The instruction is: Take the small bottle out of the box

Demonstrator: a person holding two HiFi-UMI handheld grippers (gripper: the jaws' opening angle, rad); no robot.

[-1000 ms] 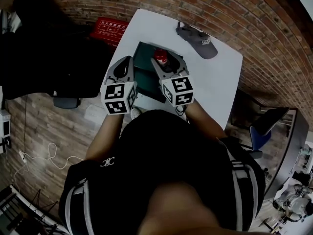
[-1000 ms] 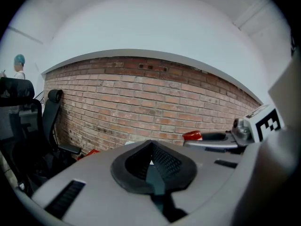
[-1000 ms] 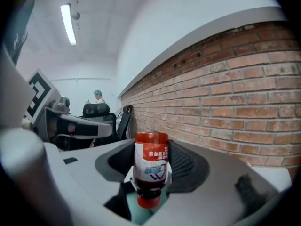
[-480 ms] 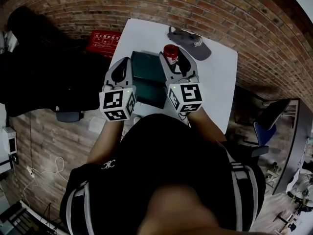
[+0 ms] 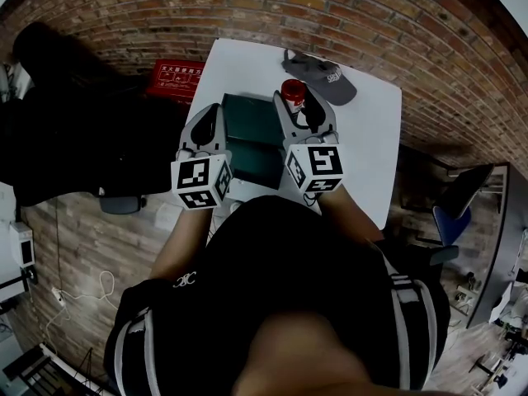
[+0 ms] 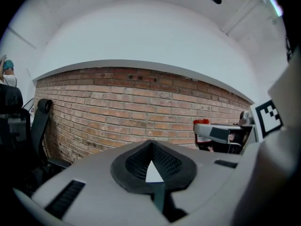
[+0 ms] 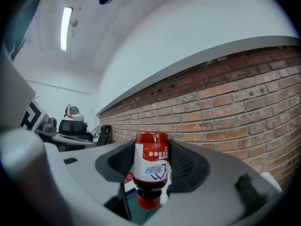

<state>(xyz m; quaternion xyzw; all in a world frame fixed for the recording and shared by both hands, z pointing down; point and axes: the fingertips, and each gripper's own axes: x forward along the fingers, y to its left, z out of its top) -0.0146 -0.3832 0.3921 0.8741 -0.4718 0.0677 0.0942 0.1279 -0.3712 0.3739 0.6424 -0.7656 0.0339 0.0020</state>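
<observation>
— Brick wall [image 6: 141, 102] is curving behind a white table [image 5: 363, 147], where a person is working with a gripper in each hand. How far along is the job looking?

— Most of it is looking done. The small red bottle with a white label [image 7: 150, 166] is sitting clamped between the jaws of the right gripper [image 5: 299, 104], riding cap-down in the right gripper view. From the head view it is hanging by the far right corner of the dark green box [image 5: 252, 122], and I am judging it lifted clear of the inside.

— So what is remaining?

— Probably carrying the bottle over bare table and setting it down; nothing is showing where. A grey cap [image 5: 322, 73] is lying just beyond the bottle and is taking up the table on that side.

— And how are the arms posing?

— Both grippers are reaching forward side by side, their marker cubes facing back toward the person's chest, and they are flanking the box. The right one is running along the box's right edge. The left gripper [image 5: 208, 118] is hovering along the left edge, its jaws pressing together at the tips with nothing between them and only a sliver of light showing between the pads. A red case [image 5: 180, 77] is lying on the floor past the table's left side, taking no part.
</observation>
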